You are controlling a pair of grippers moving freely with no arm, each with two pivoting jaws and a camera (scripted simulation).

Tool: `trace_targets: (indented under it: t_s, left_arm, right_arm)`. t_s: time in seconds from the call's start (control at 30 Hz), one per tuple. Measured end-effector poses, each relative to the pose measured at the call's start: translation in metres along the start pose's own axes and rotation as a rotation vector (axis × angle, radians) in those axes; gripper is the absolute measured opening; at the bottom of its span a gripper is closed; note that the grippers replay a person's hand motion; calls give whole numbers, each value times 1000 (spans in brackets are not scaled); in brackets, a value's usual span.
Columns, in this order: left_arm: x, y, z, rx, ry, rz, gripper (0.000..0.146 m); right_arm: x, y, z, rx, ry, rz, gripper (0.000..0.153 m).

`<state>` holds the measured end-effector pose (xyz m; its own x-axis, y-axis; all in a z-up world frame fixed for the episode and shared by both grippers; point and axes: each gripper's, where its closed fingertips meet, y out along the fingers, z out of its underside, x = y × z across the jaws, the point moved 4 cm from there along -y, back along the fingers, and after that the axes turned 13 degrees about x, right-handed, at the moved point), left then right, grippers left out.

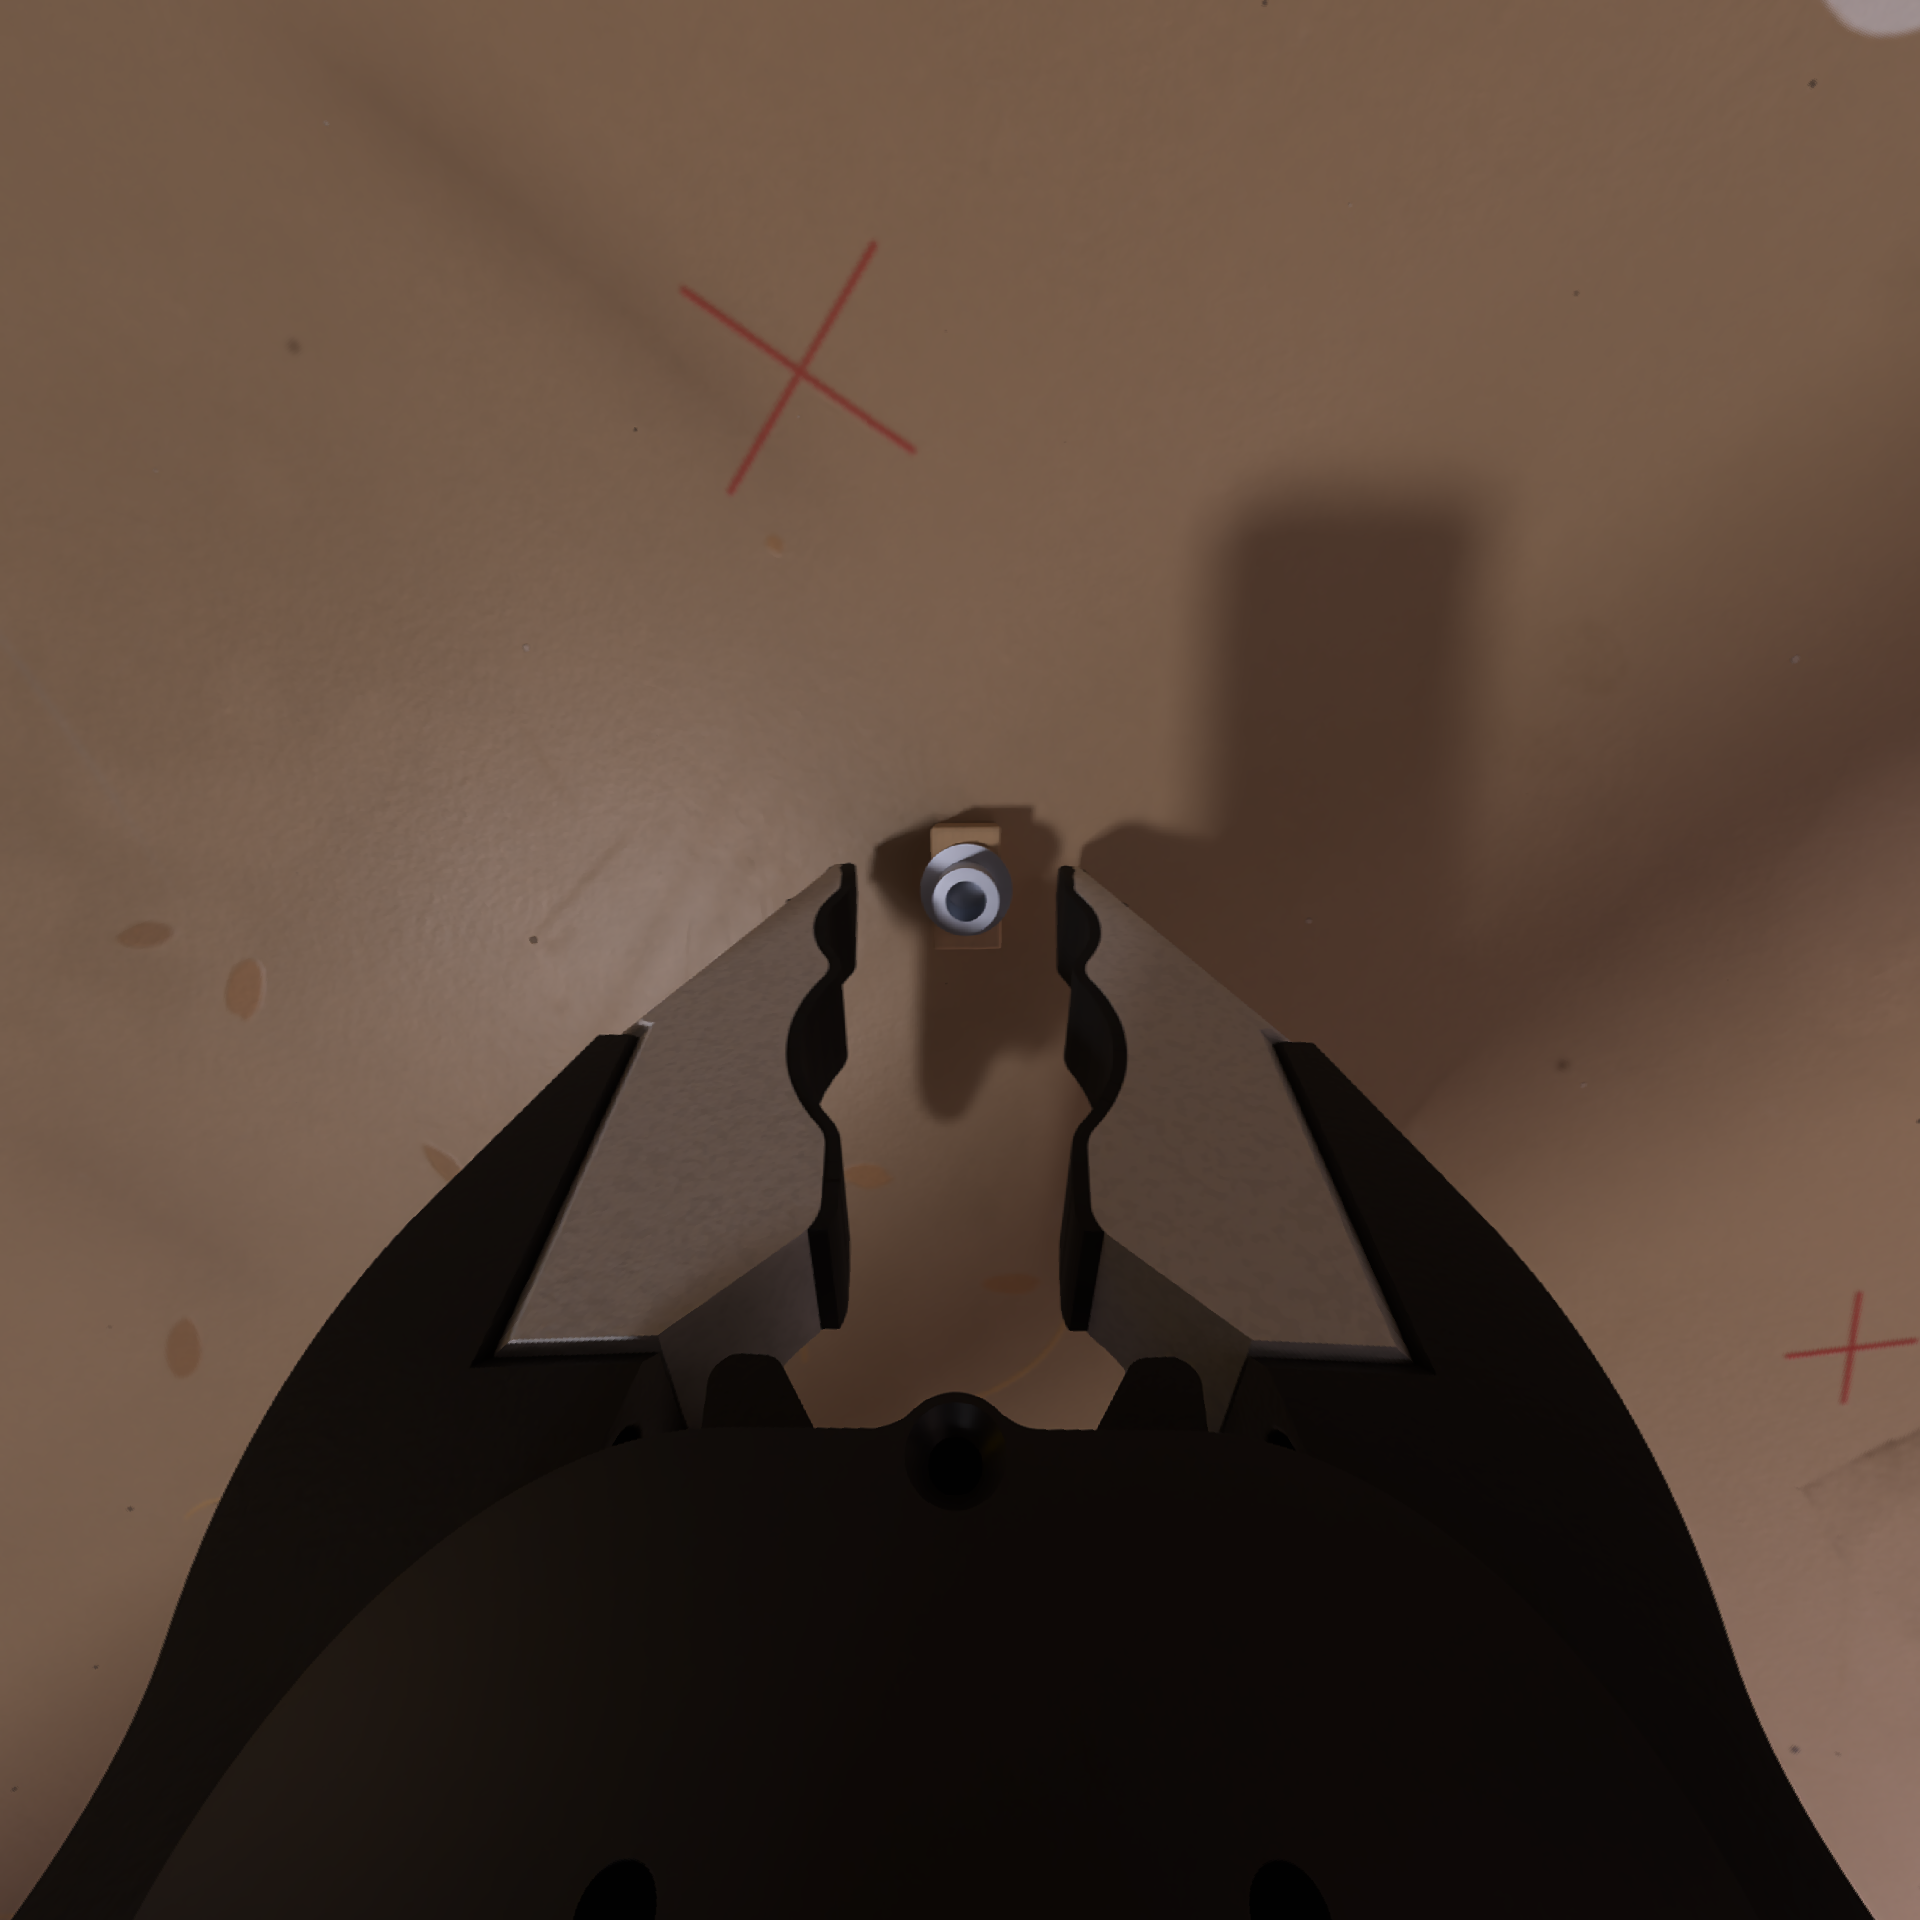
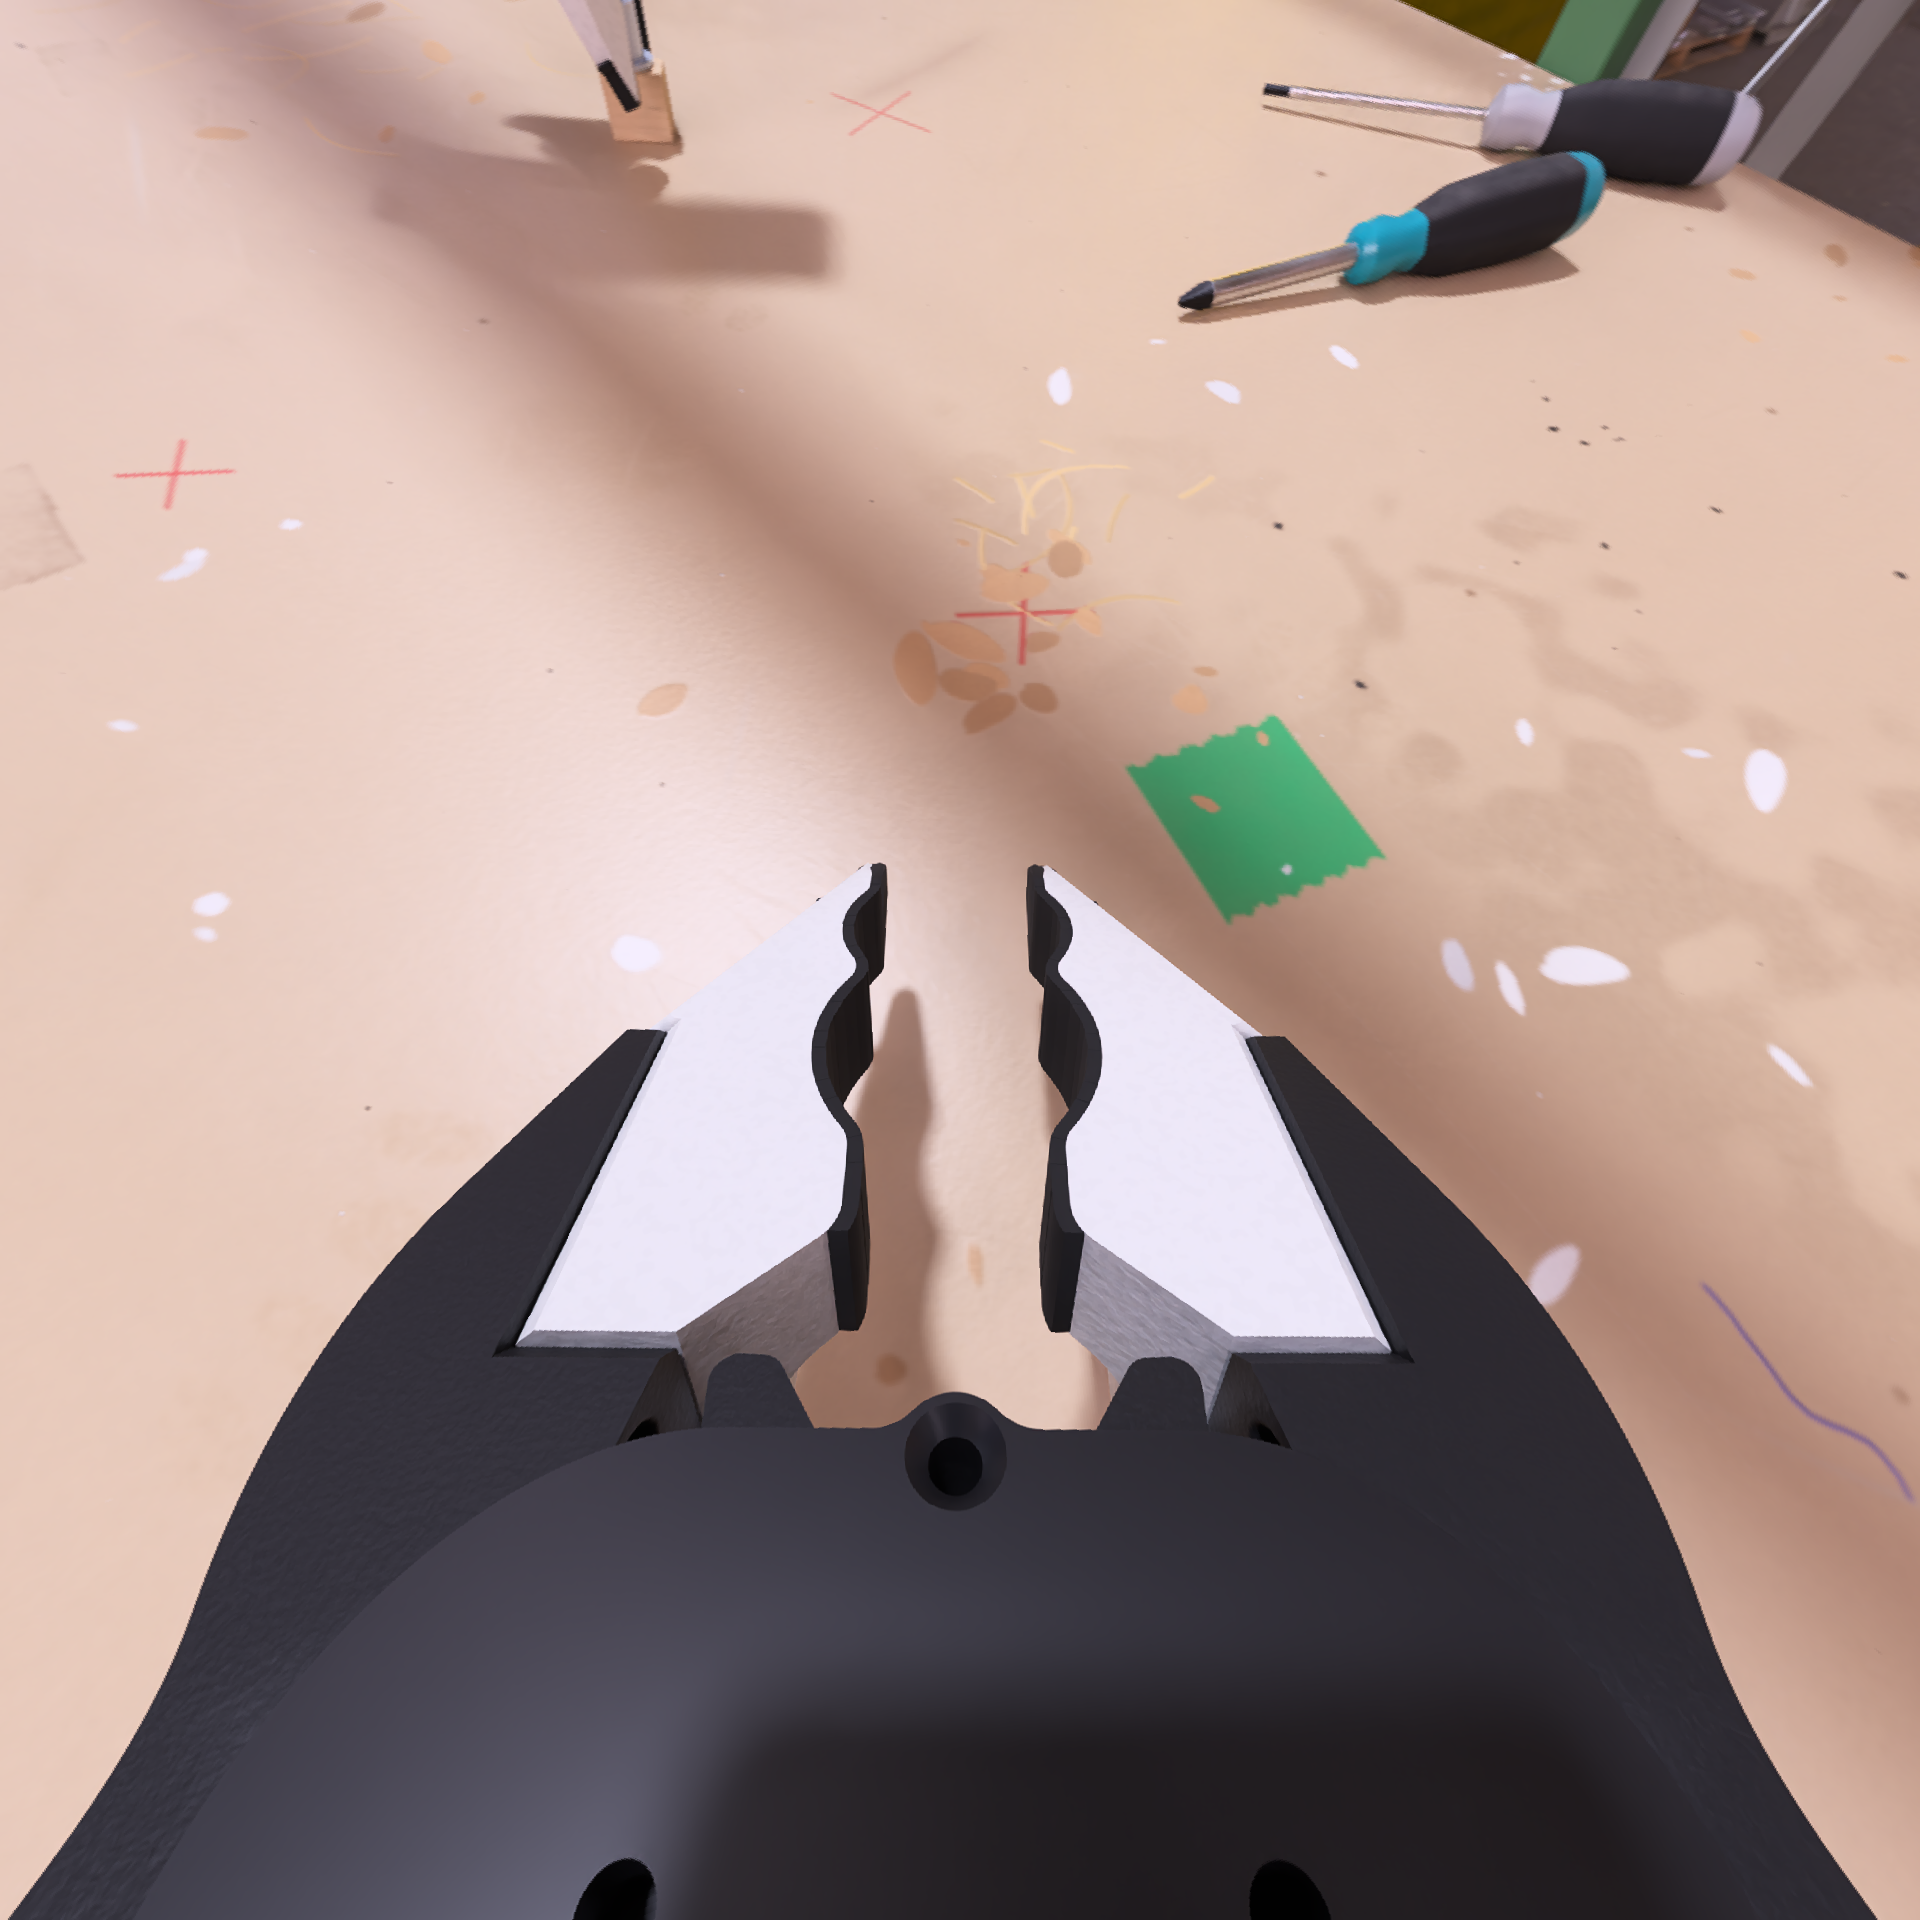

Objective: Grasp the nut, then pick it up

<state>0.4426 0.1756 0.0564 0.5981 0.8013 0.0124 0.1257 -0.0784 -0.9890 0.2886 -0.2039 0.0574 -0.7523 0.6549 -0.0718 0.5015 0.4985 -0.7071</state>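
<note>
Grey nut [image 1: 965, 898], hole up, on wooden block [image 1: 967, 837]

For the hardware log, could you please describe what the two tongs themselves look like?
Both match: the left tongs and right tongs have a broad, curved black body, two pale wedge-shaped fingers with wavy black inner pads, and a round socket between the finger roots. No cables or markings show.

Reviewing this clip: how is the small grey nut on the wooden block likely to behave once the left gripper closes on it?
The nut looks round and smooth, so it may slip or twist between the pads. It perches on a small wooden block, so an off-centre squeeze could knock it off, and it might roll. The left gripper is open, tips either side, roughly centred.
</note>
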Motion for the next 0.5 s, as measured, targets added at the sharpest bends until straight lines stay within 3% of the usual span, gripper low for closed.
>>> trace_targets:
  t_s: [0.1, 0.43, 0.5]
  left_arm:
    - [3, 0, 1, 7, -3, -9, 24]
    - [-3, -6, 2, -14, -2, -46, 19]
    - [-3, -12, 2, -32, -16, -44, 11]
  right_arm:
    - [7, 1, -2, -3, -11, -26, 26]
    - [13, -2, -6, -20, -42, -20, 25]
    - [12, -3, -7, -26, -36, -22, 25]
